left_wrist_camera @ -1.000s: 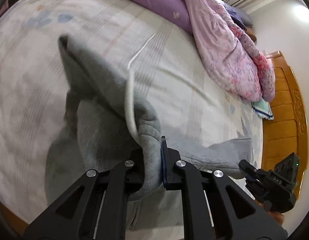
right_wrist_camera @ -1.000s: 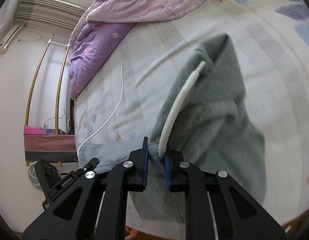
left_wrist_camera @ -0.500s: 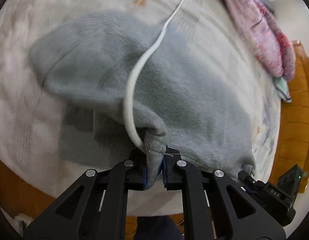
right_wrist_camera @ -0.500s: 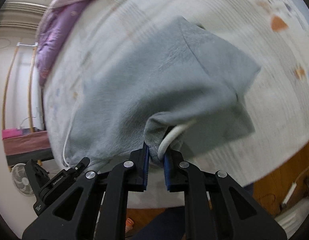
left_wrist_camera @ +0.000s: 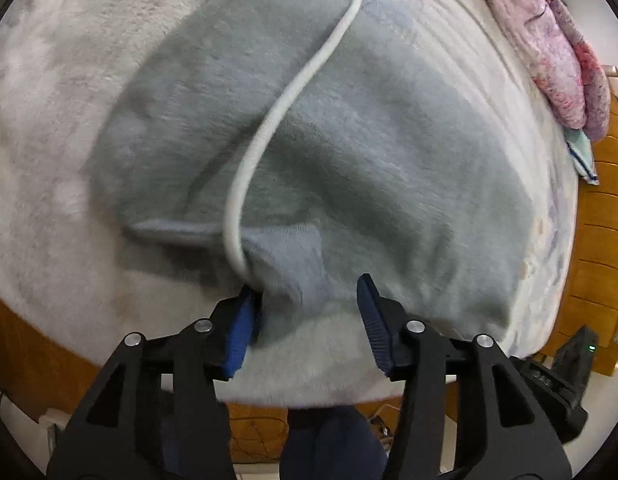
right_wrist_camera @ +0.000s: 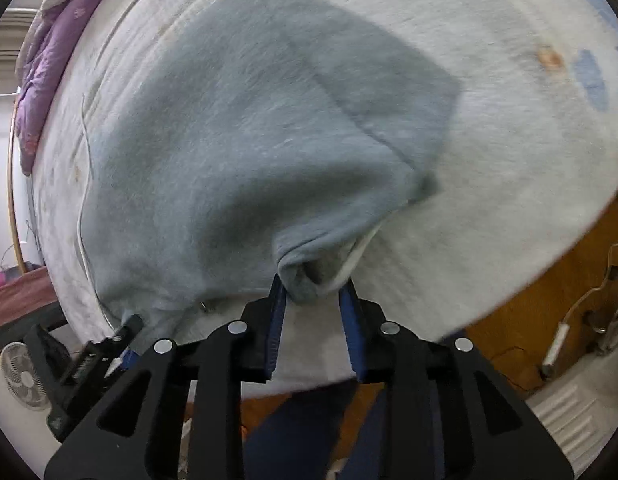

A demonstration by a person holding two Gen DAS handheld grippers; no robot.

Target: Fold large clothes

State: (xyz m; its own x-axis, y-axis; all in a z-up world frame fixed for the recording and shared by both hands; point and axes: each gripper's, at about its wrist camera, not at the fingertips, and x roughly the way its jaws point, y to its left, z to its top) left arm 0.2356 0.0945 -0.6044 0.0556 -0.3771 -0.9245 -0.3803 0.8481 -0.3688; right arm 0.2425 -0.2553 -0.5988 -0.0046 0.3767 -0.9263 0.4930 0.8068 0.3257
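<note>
Both claws point down at the grey hoodie [left_wrist_camera: 369, 152] spread on the bed [left_wrist_camera: 49, 100]. My left claw [left_wrist_camera: 307, 304] is opening, its blue pads apart, with the hoodie's near edge lying loose between them and its white drawstring [left_wrist_camera: 269, 132] running off beside the left pad. My right claw [right_wrist_camera: 311, 300] is opening too (narrower), a bunched fold of the same edge between its pads. Beyond the hoodie lies a pink quilt [left_wrist_camera: 549, 52].

Hoodie [left_wrist_camera: 369, 152] spread on bed [left_wrist_camera: 49, 160], cord [left_wrist_camera: 269, 128] across it, quilt [left_wrist_camera: 549, 40] behind at the far side, hoodie's near edge by the bed's front rim.
</note>
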